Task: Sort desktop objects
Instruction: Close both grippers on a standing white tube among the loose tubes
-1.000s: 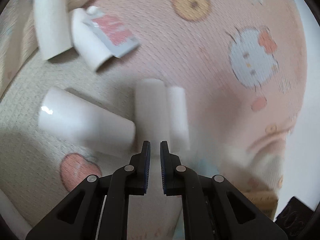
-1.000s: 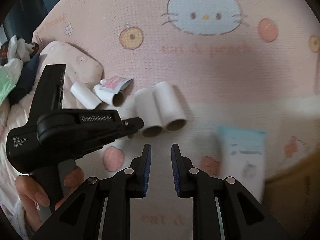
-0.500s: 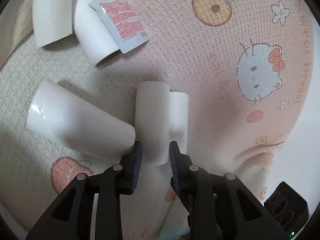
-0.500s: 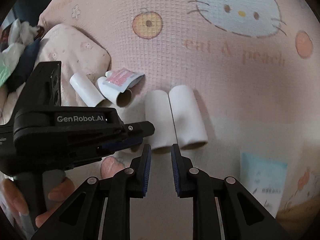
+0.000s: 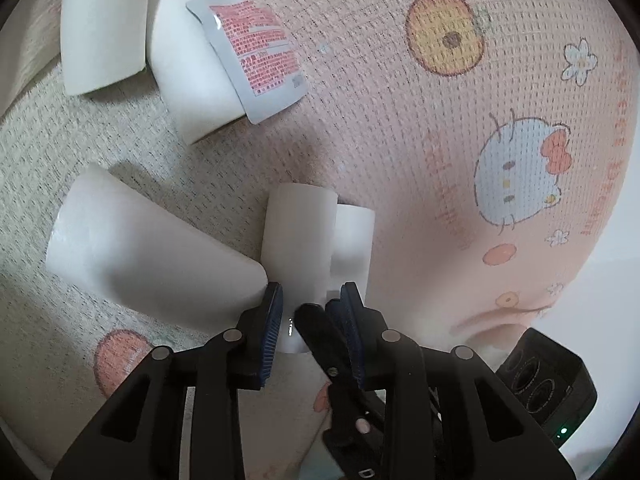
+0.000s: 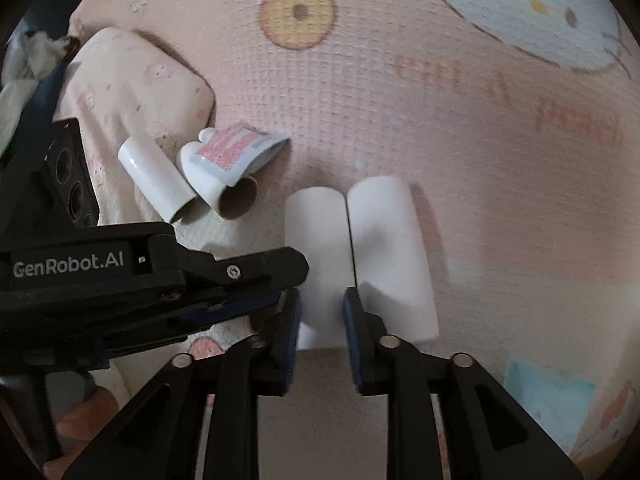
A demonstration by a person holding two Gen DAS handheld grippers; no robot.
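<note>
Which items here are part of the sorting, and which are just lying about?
Sorting: five white tubes, e.g.; sachet; blue packet.
Lying about: cartoon blanket; clothes pile.

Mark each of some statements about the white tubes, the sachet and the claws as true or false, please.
1. The pink-and-white foil sachet rests on a white cardboard tube with a brown inside. True.
2. The right claw is shut with nothing between its fingers. False: it is open, and the near end of the left white tube of a pair sits between its fingers.
3. That tube and its right neighbour lie side by side. True.
4. The pink blanket carries a dog print. False: it shows a white cat face.
</note>
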